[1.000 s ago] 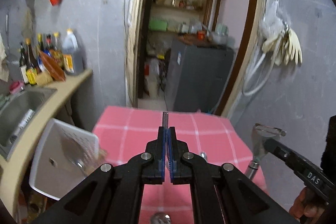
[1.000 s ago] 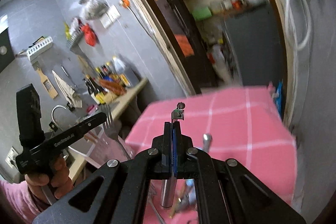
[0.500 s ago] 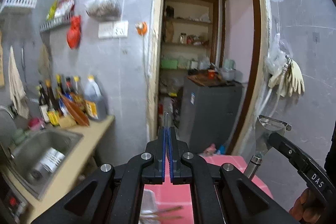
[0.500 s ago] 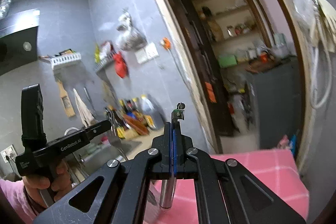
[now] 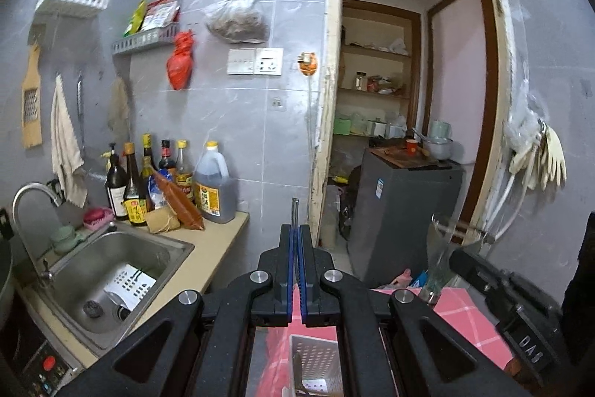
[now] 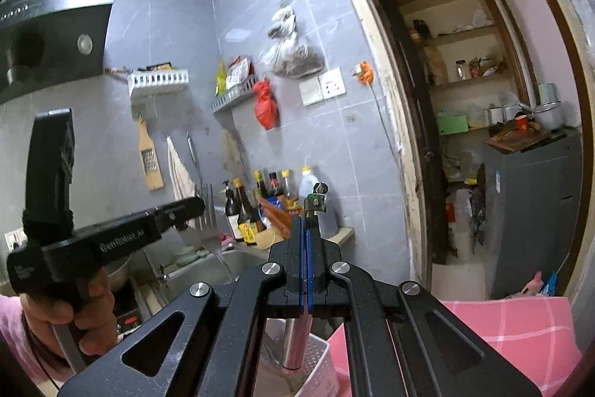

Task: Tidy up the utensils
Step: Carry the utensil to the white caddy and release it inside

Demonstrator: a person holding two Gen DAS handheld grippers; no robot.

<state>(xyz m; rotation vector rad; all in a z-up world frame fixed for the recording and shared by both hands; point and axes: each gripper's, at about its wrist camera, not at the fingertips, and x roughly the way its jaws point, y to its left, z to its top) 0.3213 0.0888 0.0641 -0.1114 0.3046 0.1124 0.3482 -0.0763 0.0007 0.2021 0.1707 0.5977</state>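
Closest, the left gripper (image 5: 296, 244) has its jaws pressed together on a fork (image 6: 206, 207), whose thin edge rises between the blue pads in the left wrist view and whose tines show beside the gripper in the right wrist view. Likewise the right gripper (image 6: 307, 240) is clamped on a metal peeler (image 6: 315, 199), handle hanging below the pads and head above. Directly beneath both sits a white perforated utensil holder (image 5: 316, 363) on the pink checked tablecloth (image 6: 520, 326). Further off to the left lie the steel sink (image 5: 108, 270) and a row of sauce bottles (image 5: 148, 181); a grey cabinet (image 5: 405, 211) stands in the doorway beyond.
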